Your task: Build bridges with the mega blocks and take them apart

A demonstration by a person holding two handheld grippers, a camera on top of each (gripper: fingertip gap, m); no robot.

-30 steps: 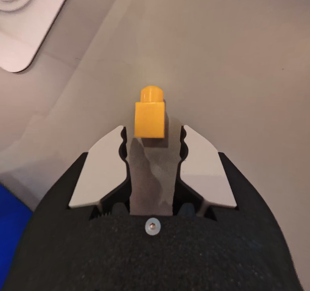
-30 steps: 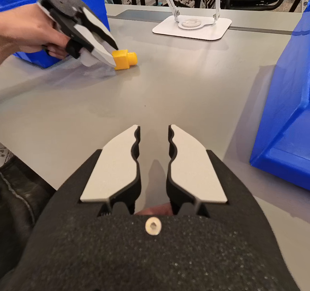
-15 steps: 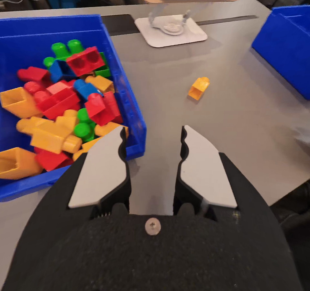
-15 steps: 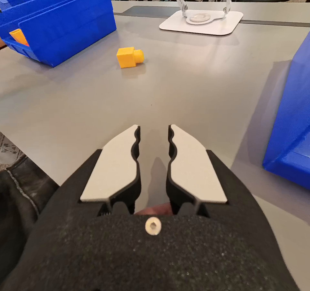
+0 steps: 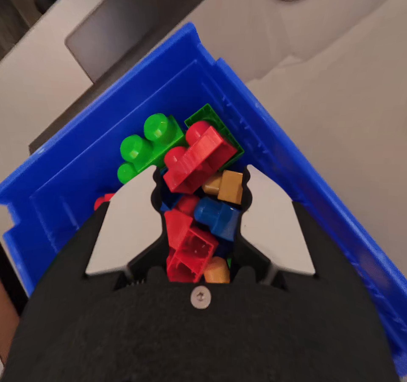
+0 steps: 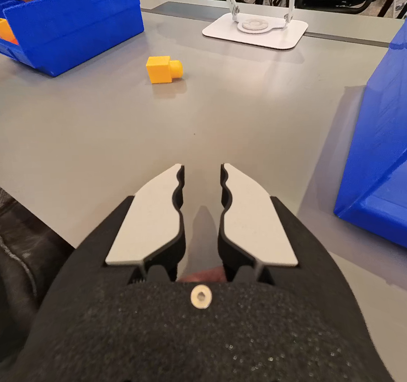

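Grey bench [image 6: 88,151] under both tools. Right hand-held gripper [image 6: 202,169] released, empty, above bench edge. Yellow block [image 6: 164,69] on its side at 11 o'clock, beyond. Left hand-held gripper [image 5: 201,171] released, over blocks in blue bin [image 5: 88,151]; red block [image 5: 198,158] between tips, not grasped.

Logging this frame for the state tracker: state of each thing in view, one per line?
Left gripper: open, empty, fingers over the blocks in the bin.
Right gripper: open, empty, above bare table.
Yellow block: on its side on the table, stud pointing right, untouched.
Left bin: holds a loose pile of blocks.
Red block: on top of the pile, tilted.
Right bin: contents hidden.
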